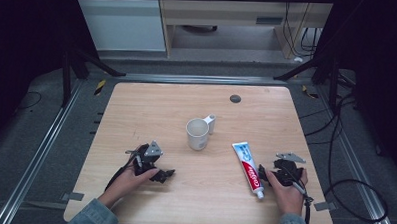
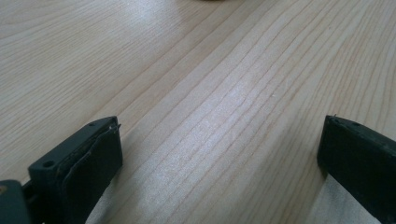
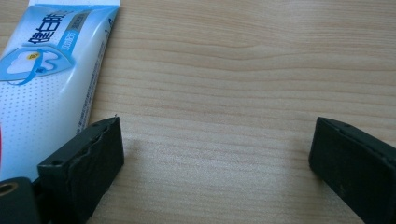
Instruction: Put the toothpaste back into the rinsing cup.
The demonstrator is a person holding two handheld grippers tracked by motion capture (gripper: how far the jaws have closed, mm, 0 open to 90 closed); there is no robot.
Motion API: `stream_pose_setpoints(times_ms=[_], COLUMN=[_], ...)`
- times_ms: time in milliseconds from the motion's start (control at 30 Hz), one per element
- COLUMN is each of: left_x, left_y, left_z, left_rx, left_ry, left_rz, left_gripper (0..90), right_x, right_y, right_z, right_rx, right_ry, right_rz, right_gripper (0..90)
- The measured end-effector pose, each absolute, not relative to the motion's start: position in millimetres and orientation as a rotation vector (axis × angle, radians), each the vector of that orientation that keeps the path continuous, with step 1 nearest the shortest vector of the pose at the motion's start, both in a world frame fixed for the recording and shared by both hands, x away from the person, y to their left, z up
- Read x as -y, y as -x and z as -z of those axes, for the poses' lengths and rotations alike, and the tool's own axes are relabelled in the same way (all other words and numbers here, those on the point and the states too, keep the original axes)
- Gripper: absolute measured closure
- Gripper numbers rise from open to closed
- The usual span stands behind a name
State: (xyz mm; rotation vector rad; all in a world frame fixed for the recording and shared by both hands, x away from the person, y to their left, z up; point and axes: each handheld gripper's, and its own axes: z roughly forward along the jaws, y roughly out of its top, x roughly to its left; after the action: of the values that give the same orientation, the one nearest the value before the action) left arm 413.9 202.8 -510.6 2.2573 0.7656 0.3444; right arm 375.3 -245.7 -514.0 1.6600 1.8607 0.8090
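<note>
Near the front edge of the table, both grippers are being rested low on the wood. The left gripper is being held with jaws spread and nothing between them. The right gripper is likewise being held released and empty, just right of the toothpaste tube. Farther off, at centre, a white mug is being left untouched. Judging from this, nothing is yet being grasped; any handling is still waiting to be started.

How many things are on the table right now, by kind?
Mug: 1
Toothpaste tube: 1
Tool: 2, left and right, both open
Total: 4
</note>
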Motion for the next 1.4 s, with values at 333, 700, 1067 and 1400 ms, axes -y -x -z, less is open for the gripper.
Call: stream_pose_setpoints(times_ms=[333,700,1067,1400], left_x=[-203,-203,-203,-203], left_y=[-414,-414,-414,-413], left_z=[511,511,511,511], left_rx=[-0.765,-0.768,-0.767,-0.768], left_ry=[-2.258,-2.255,-2.256,-2.253], left_rz=[-0.344,-0.344,-0.344,-0.343], left_gripper=[0.0,0.0,0.0,0.0], right_x=[246,227,214,204], right_y=[-369,-367,-379,-391], right_z=[473,424,404,401], right_rx=[-1.983,-2.147,-2.224,-2.276], right_ry=[-1.621,-1.582,-1.552,-1.527], right_rz=[-0.742,-0.674,-0.573,-0.535], right_gripper=[14.3,18.1,20.0,27.1])
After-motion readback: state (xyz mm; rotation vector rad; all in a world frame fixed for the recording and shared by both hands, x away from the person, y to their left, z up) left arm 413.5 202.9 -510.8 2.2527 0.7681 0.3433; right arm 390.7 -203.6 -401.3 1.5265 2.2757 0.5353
